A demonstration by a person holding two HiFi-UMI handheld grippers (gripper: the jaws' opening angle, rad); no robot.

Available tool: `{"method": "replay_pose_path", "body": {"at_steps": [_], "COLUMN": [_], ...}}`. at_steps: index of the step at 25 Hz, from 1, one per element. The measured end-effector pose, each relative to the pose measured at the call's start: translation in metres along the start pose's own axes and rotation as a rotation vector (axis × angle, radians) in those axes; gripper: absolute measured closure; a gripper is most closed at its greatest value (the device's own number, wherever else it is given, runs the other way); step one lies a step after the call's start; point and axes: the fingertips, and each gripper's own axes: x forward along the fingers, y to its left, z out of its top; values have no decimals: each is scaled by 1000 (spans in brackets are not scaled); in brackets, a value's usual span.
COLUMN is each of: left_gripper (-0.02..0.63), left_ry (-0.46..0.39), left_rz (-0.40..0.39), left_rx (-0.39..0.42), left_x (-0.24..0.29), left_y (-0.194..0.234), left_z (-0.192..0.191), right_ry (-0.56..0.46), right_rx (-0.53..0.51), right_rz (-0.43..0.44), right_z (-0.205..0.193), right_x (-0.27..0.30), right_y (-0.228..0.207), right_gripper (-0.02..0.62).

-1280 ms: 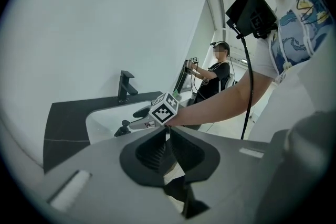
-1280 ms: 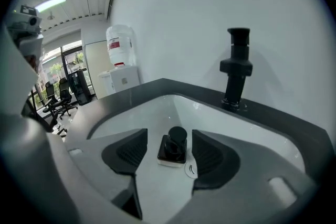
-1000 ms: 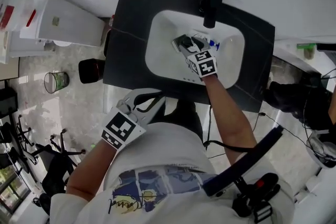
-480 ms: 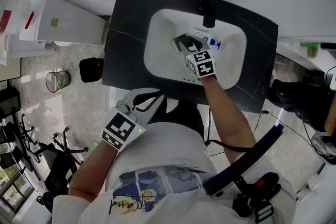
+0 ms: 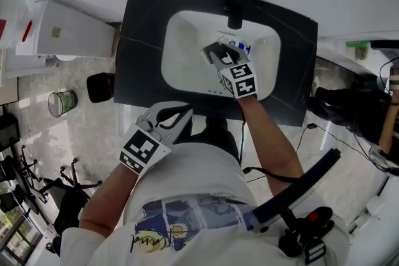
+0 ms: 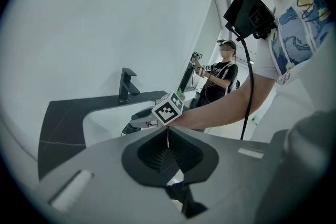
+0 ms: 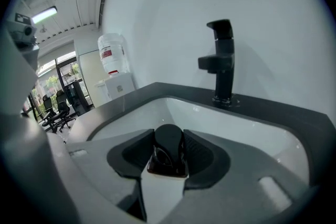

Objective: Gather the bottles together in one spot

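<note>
Now the right gripper (image 7: 169,155), jaws just closed, pinches the dark bottle (image 7: 168,141) cap-up between its fingers, far nearer the sink (image 5: 181,59) than the shut, empty left gripper (image 6: 168,150).

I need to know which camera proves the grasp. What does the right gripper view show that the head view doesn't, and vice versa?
Right gripper view only: the right gripper, its fingers just closed in, clamping a dark-capped bottle. Head view only: the left gripper, held at the person's waist, and a blue-capped item in the basin. Both: black faucet, white basin, dark counter.
</note>
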Motion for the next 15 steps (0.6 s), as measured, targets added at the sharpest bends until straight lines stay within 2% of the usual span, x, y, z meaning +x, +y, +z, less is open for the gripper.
{"method": "replay_pose_path", "body": {"at_steps": [9, 15], "left_gripper": [600, 600], "left_ry": [-25, -47], "left_rz": [-95, -110], "left_rx": [13, 61], "left_x": [29, 46], "left_y": [-20, -28], "left_z": [21, 40], "right_ry": [-26, -49], "right_rx": [3, -6], "right_rz": [-112, -175], "right_z": [28, 48], "right_x": [-64, -90], "right_y": [-48, -87], "right_gripper": [426, 426]}}
